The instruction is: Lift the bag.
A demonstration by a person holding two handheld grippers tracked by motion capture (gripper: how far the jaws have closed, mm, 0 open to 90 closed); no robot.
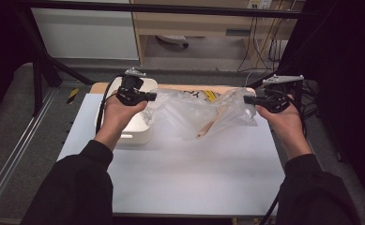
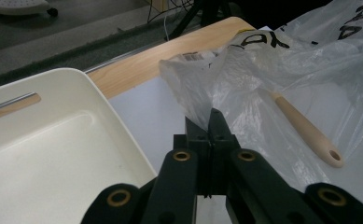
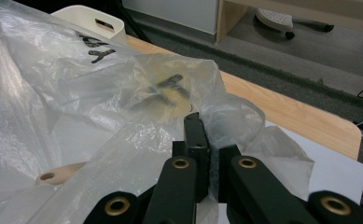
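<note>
Left gripper (image 1: pixel 151 96): jaws pinched together, pointing toward 3 o'clock in the high view.
Right gripper (image 1: pixel 248 99): jaws pinched together, pointing toward 9 o'clock.
Forearms: dark sleeves enter from 6 o'clock, hands raised and spread apart.

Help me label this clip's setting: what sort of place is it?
Probably a lab or office set up for recording. A white-topped table stands inside a black metal frame, loose cables hang by a wooden desk, and the foot of a wheeled chair rests on grey carpet.
</note>
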